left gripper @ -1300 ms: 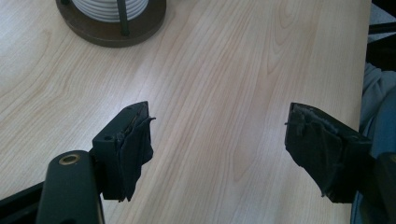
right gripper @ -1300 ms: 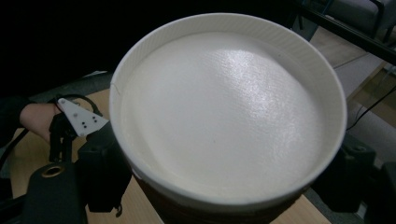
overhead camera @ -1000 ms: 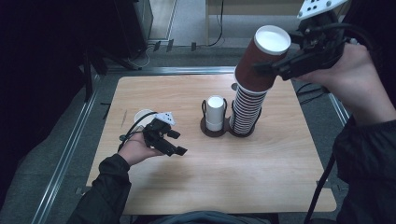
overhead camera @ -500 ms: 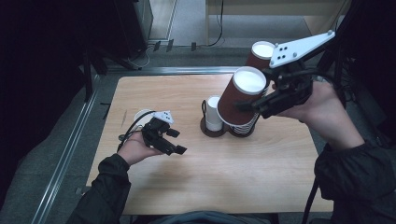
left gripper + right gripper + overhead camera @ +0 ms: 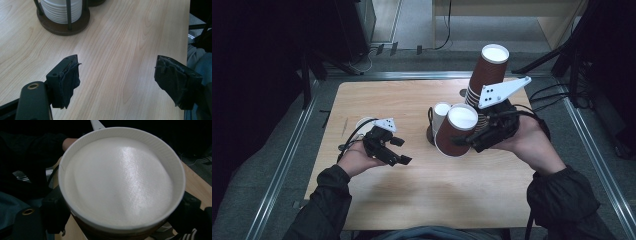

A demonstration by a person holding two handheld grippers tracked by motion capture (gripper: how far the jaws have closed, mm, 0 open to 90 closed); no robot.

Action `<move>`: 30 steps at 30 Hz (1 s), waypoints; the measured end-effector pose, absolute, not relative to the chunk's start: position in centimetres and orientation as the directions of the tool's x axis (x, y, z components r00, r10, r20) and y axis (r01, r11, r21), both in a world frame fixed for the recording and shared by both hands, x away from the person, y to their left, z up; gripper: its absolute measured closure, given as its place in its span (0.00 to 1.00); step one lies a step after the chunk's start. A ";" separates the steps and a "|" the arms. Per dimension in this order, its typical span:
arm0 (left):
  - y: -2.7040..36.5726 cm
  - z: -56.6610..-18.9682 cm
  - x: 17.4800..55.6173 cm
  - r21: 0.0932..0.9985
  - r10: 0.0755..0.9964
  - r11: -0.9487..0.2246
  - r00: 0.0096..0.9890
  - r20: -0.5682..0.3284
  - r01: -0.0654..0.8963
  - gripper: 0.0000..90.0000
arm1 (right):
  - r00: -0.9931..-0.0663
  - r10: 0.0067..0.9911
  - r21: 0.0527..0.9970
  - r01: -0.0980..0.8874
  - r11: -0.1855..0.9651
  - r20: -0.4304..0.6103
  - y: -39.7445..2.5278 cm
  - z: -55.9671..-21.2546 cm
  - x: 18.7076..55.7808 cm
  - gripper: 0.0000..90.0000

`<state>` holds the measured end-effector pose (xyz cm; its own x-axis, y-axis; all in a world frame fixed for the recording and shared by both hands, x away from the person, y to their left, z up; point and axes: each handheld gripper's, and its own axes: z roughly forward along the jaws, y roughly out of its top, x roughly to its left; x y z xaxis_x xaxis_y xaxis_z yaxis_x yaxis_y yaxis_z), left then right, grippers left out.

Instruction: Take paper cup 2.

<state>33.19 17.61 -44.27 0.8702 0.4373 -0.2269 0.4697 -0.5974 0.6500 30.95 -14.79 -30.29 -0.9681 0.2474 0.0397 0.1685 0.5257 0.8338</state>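
One brown paper cup [image 5: 456,131], white inside, is clamped by its wall in the right gripper [image 5: 472,142]; in the right gripper view the cup's mouth [image 5: 122,177] faces the camera with a black jaw pressed against either side.

- Position of cup: lifted clear of the table [image 5: 412,200], tipped on its side with the mouth towards the person, just in front of the tall stack of brown cups [image 5: 484,77] and the holder of white lids [image 5: 440,116].
- Step in hand, as judged: one cup separated from the stack and being carried away from it.
- Next move, as judged: turn the cup upright and set it down on bare table, keeping the grip light enough not to crush the paper wall.
- Right hand [image 5: 529,142]: raised over the table's right half, wrist rolled so the gripper points left.
- Left gripper [image 5: 396,151]: jaws spread wide and holding nothing; in the left gripper view they frame bare wood, with the lid holder's round base [image 5: 63,18] ahead.
- Left hand [image 5: 357,159]: low over the table's left side, palm up under the gripper, well apart from the cup.
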 end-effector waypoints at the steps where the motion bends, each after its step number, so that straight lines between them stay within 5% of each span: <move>1: 17.6 -44.3 33.2 0.650 0.434 -0.597 0.871 -0.230 0.470 0.22 | -0.969 0.245 0.834 0.170 0.525 0.043 -14.7 -30.7 31.0 0.21; 30: 17.3 -44.4 32.9 0.670 0.409 -0.602 0.889 -0.208 0.434 0.20 | -0.965 0.226 0.789 0.240 0.565 0.132 -12.9 -42.9 32.5 0.21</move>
